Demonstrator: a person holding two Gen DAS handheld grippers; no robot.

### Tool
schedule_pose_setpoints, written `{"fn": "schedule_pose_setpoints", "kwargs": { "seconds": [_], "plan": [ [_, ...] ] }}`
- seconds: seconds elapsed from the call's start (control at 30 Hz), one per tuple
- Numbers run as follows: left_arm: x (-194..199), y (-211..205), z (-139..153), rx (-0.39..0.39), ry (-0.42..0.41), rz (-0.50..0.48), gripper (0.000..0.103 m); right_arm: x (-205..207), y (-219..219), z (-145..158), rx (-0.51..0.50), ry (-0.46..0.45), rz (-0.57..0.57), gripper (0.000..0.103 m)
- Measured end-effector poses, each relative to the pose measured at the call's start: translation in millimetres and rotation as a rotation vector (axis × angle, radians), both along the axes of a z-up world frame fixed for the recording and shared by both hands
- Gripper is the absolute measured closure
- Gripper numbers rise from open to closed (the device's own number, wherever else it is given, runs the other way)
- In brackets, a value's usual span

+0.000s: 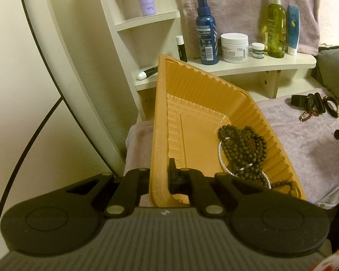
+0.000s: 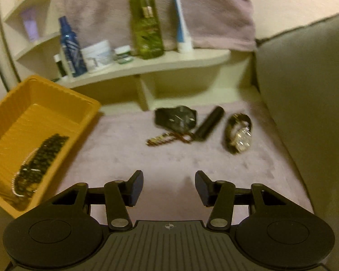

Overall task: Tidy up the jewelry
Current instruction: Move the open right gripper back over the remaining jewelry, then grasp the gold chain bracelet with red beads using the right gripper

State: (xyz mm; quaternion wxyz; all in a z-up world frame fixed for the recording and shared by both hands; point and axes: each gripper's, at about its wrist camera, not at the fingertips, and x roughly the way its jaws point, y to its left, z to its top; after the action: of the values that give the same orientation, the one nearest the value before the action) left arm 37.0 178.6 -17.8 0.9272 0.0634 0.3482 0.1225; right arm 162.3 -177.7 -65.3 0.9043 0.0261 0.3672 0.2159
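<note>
left wrist view: left gripper clenched on the near rim of an orange tray, which it holds tilted; the thin ribbed plastic looks light and likely to flex, so the rim grip suits it. inside the tray: dark bead strands and a pearl strand, pooled in the low corner; both limp, likely to slide and tangle. right wrist view: right gripper released, jaws apart with nothing between them, above the lilac towel. on the towel, well apart from the tray: a gold-faced watch, probably the heaviest and most fragile piece, best taken by the band rather than the glass; a dark watch; a black cylinder, smooth, may roll, best pinched across its middle; a brown bead bracelet, soft, touching the dark watch. view blurred, finer detail unclear.
</note>
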Motion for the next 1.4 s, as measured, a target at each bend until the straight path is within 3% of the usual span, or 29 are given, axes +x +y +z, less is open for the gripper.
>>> {"fn": "schedule_pose_setpoints", "kwargs": {
  "seconds": [0.73,0.87,1.03,1.1,1.2,1.3,1.4],
  "plan": [
    [0,0,-1,0.003,0.005,-0.003,0.099,59,62,-11,-0.01,-0.084,0.063,0.052],
    [0,1,0,0.001,0.006,-0.001,0.099,73,71,-21,-0.049,-0.045,0.04,0.058],
    [1,1,-1,0.004,0.01,-0.001,0.099,76,78,-24,-0.072,-0.073,0.022,0.061],
    [1,1,-1,0.003,0.01,0.0,0.099,77,83,-27,-0.087,-0.07,0.03,0.07],
    [0,1,0,0.003,0.011,0.0,0.099,73,88,-30,-0.122,-0.091,0.026,0.073],
    [1,1,-1,0.004,0.011,0.002,0.099,71,86,-30,-0.12,-0.097,0.028,0.087],
    [1,1,0,0.002,0.011,0.002,0.099,67,84,-29,-0.126,-0.102,0.049,0.094]
  ]
}}
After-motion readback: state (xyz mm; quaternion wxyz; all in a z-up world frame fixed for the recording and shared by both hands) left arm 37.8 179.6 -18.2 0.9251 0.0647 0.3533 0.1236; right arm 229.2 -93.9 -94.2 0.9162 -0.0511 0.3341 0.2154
